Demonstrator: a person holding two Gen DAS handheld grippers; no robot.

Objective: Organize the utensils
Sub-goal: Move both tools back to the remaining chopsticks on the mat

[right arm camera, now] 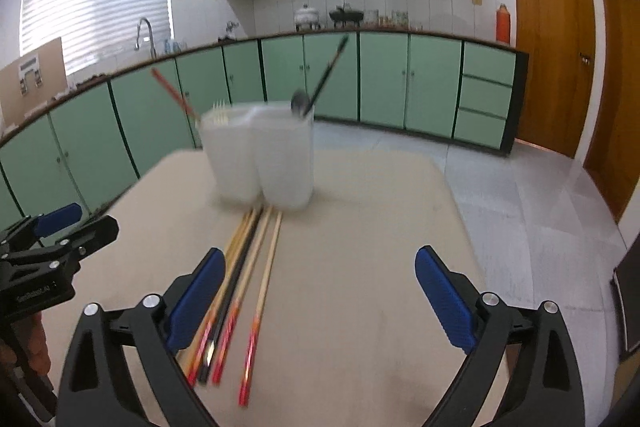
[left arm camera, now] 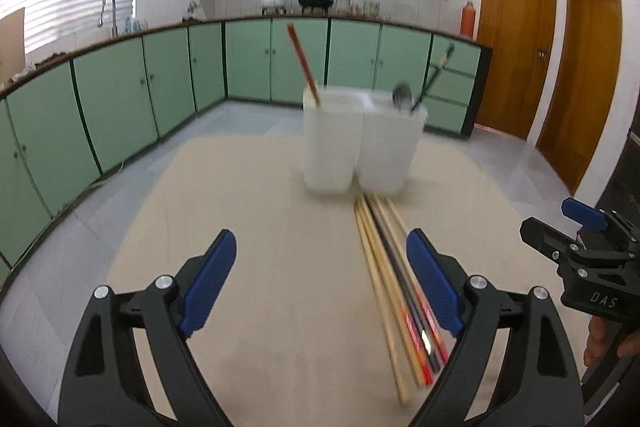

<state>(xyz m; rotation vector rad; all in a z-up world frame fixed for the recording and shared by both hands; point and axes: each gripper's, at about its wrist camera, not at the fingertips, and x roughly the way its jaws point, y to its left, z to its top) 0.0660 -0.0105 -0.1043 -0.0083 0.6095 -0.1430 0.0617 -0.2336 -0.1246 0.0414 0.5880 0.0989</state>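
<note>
Several chopsticks (left arm camera: pixel 394 279) lie side by side on the beige table (left arm camera: pixel 280 267), running toward a white two-compartment holder (left arm camera: pixel 360 143). The holder's left compartment has a red chopstick (left arm camera: pixel 302 63); its right has a spoon (left arm camera: pixel 401 97) and a dark chopstick. My left gripper (left arm camera: pixel 320 259) is open and empty, the chopsticks just inside its right finger. My right gripper (right arm camera: pixel 320 275) is open and empty, with the chopsticks (right arm camera: pixel 244 291) by its left finger and the holder (right arm camera: pixel 260 155) ahead. Each gripper shows in the other's view, the right one (left arm camera: pixel 580 247) and the left one (right arm camera: pixel 56 235).
The table (right arm camera: pixel 380 227) ends just behind the holder. Green kitchen cabinets (left arm camera: pixel 120 99) run along the back and left, over a grey tiled floor. Wooden doors (left arm camera: pixel 516 35) stand at the right.
</note>
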